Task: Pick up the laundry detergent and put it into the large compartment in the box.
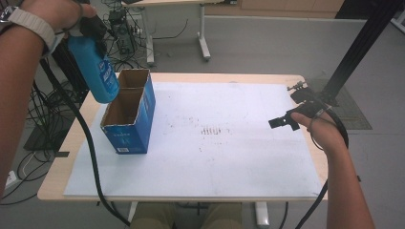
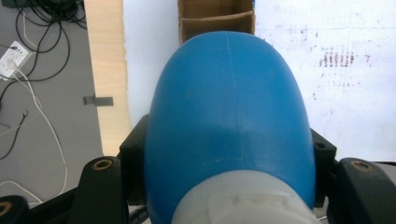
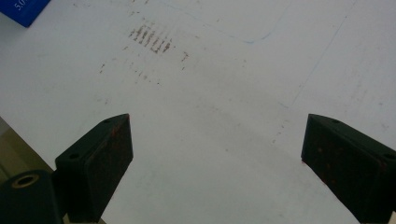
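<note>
Blue plastic bottle clamped near its neck in left hand-held gripper, hanging base-down just above the open cardboard box on the surface. Probably rigid, smooth, slippery; best held at the shoulder. Right hand-held gripper open, empty.

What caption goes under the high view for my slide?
Left gripper holds a blue bottle above the open box on the white sheet; right gripper waits open.
</note>
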The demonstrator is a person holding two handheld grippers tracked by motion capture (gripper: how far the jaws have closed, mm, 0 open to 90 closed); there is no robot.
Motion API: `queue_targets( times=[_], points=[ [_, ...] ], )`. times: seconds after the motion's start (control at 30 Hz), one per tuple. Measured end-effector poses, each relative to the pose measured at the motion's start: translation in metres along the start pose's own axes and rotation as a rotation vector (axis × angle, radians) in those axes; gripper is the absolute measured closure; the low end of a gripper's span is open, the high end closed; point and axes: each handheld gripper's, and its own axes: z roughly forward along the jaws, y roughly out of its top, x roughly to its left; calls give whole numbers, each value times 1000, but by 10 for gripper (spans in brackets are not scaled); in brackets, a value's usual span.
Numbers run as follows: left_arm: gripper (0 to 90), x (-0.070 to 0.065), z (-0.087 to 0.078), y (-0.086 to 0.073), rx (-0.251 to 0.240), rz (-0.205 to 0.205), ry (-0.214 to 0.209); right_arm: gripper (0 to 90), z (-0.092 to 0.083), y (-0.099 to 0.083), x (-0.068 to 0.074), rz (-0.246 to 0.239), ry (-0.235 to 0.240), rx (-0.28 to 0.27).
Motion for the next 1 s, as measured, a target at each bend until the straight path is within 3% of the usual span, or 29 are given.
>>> queue_targets(
  times=[0.67, 1.0],
  points=[
    [384, 2, 53, 17, 37, 3, -8, 88, 1, -6, -4, 15, -1, 5],
    [383, -1, 73, 19, 29, 7, -2, 88, 3, -7, -5, 17, 3, 7]
  ],
)
